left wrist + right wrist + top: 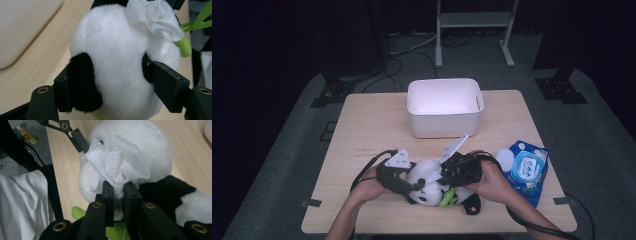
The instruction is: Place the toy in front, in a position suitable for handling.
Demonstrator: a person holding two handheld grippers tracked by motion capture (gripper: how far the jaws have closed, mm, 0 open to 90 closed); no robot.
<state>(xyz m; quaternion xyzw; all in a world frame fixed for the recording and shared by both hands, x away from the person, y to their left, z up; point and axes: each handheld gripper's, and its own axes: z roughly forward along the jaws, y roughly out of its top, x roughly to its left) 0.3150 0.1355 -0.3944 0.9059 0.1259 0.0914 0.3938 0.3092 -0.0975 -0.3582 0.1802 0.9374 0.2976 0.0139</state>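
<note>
A plush panda [428, 184] lies at the near edge of the table [362, 135], in front of the white bin [445, 106] — round white head, black ears and dark eye patches, black body, with a green leafy piece [448, 197] at its front. The left gripper [110, 75] has its jaws spread around the head and pressed into the fur on both sides, one beside the black ear [83, 82], the other at the eye patch, so the head is clamped between them. The right gripper [119, 192] has its jaws closed tight on a crumpled white wipe [116, 167], which rests against the top of the panda's head. In the high view both hands come in from the near edge — left hand [371, 187] low beside the toy, right hand [492, 181] just beside the blue wipes pack [527, 170].
</note>
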